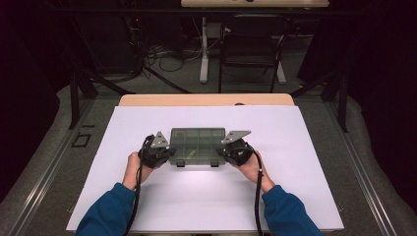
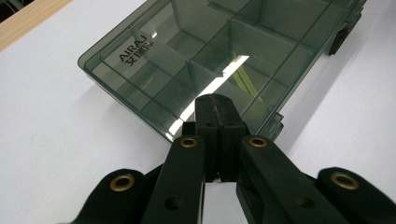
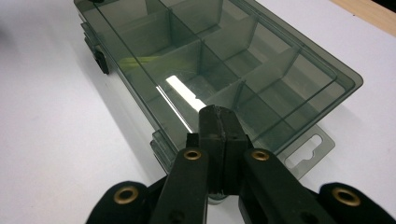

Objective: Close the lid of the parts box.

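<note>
A smoky see-through compartment box (image 1: 197,142) lies flat in the middle of the white table, lid closed, two dark latches on its front side. My left gripper (image 1: 170,152) is shut with nothing between its jaws, tips at the box's front left corner. In the left gripper view the closed tips (image 2: 215,101) sit over the lid (image 2: 196,60) near that corner. My right gripper (image 1: 220,152) is shut too, at the front right corner. Its tips (image 3: 217,112) hang over the lid (image 3: 210,56) beside the box's hang tab (image 3: 306,151). A thin yellow-green item (image 2: 243,78) shows inside one compartment.
The white sheet (image 1: 147,196) covers the table; a wooden strip (image 1: 206,100) shows along its far edge. Beyond it stand a black chair (image 1: 252,44) and a white table leg (image 1: 203,54), with cables on the floor. Dark stand legs (image 1: 78,88) flank the table.
</note>
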### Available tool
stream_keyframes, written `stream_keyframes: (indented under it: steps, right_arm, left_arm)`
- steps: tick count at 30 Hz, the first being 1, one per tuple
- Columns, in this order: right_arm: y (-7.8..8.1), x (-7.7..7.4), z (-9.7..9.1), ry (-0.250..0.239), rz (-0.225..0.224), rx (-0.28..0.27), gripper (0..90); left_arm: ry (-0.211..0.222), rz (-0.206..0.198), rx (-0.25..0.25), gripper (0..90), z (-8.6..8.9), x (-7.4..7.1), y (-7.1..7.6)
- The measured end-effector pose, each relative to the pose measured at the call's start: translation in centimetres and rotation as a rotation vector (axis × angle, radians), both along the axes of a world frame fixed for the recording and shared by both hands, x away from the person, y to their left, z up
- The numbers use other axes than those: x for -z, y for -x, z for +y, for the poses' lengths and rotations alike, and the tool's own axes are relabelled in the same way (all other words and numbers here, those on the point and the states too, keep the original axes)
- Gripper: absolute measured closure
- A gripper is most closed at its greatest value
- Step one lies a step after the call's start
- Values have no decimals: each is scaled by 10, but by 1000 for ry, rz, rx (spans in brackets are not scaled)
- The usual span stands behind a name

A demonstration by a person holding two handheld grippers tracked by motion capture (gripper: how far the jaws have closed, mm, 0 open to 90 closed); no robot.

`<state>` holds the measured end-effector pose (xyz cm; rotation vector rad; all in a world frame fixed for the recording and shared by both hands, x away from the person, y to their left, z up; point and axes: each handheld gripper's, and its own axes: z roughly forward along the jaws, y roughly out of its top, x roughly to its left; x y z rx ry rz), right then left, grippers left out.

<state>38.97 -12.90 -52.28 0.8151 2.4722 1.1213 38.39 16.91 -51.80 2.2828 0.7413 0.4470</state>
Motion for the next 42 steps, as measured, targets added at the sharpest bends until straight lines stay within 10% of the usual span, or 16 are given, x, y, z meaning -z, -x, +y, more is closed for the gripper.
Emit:
stream_keyframes:
  steps: [16, 23, 31, 42]
  right_arm:
    - [-1, 1, -2, -26, 18, 19, 900]
    - [-1, -1, 0, -8, -1, 22, 839]
    - [5, -8, -6, -2, 11, 5, 475]
    - [30, -25, -19, 18, -2, 10, 97]
  left_arm:
    - [0, 4, -5, 888, -1, -1, -1]
    - [-17, -7, -22, 678, -2, -8, 1]
    - [-28, -15, -76, 313, 6, -15, 9]
    - [-27, -26, -63, 118, 15, -21, 32]
